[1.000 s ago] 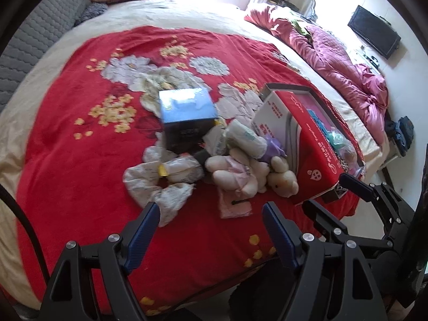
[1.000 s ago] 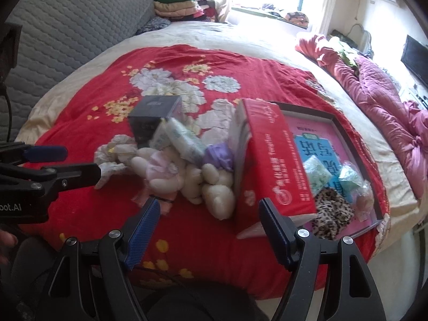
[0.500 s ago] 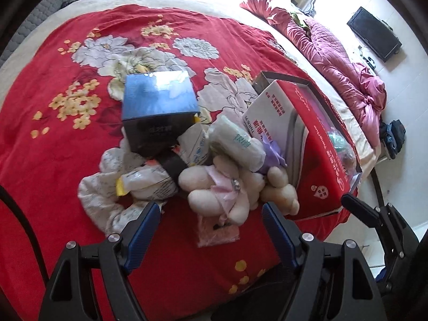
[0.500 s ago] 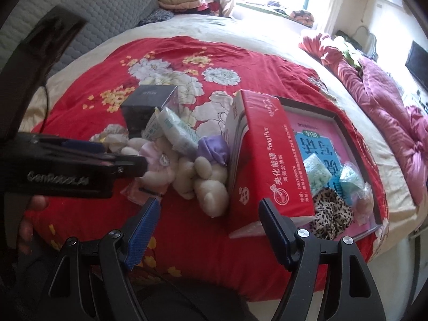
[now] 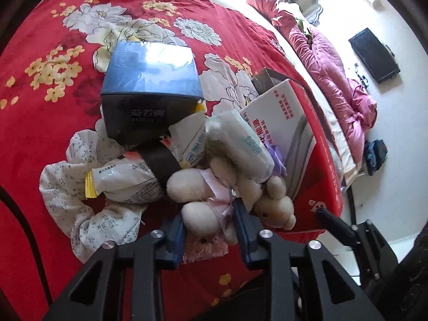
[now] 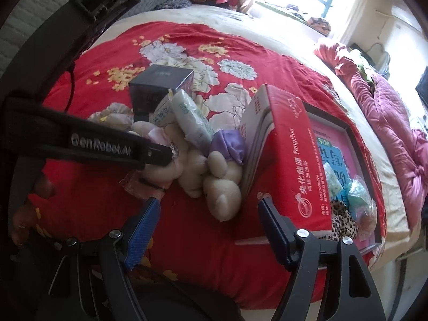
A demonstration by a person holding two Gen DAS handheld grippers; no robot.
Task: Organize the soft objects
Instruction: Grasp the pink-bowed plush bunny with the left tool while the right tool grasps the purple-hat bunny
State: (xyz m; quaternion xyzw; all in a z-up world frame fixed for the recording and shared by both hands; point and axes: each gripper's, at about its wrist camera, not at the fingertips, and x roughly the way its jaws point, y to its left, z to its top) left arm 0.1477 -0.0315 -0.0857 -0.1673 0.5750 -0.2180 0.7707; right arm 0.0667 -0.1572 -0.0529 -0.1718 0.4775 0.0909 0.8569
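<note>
Left gripper has just come down onto the pile and its jaws have been closing; they now pinch the near leg of the cream plush bear in the pink dress, which a second ago lay untouched ahead of wide-spread fingers. The bear still lies on the red floral blanket, wedged among a tissue pack, a floral cloth and a dark blue box, with a second cream bear against the upright red carton lid. Right gripper hovers low before that second bear; its jaws have narrowed slightly but stand spread with nothing between them. Judgement: grasp on the first bear appears made, lift not yet begun. The open tray behind the lid already holds a leopard-print piece and small packs, so it is probably the destination. Risk: the pinch is on one limb only, and the tissue pack resting on the bear may drag along.
</note>
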